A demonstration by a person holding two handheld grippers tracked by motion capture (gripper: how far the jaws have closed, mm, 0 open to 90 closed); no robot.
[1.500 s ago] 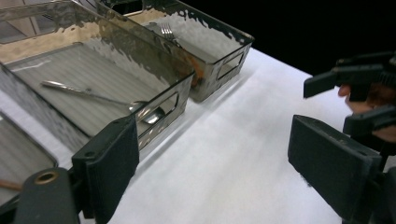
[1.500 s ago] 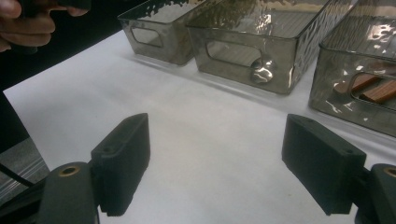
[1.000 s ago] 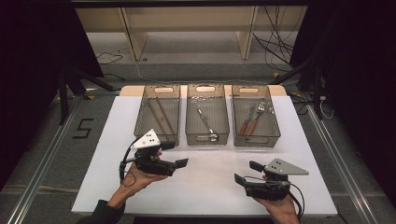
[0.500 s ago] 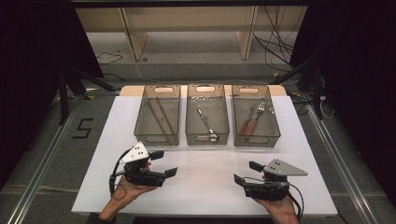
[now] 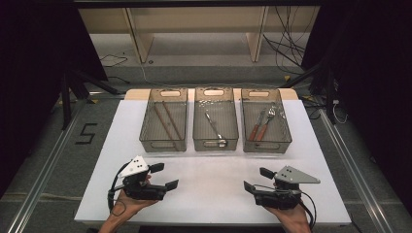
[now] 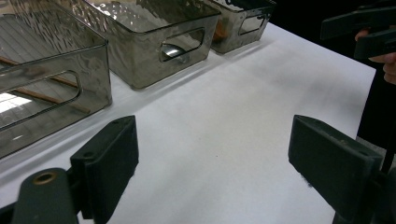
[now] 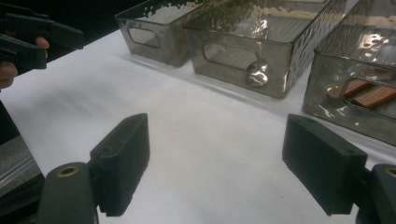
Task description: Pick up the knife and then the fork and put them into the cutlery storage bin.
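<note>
table (image 5: 214, 189) white | bins (image 5: 215, 141) smoky grey, rippled | tongs (image 5: 163, 176) black | utensil handles (image 5: 258, 131) reddish-brown

My high view looks forward and down from my side of the counter (image 5: 214, 194), taking in its whole top from well back. My left gripper view rides low and close over the counter, facing across to the three bins (image 6: 140, 42) and the right claw (image 6: 362, 32). My right gripper view sits equally low, facing the same bins and the left claw (image 7: 32, 37).
</note>
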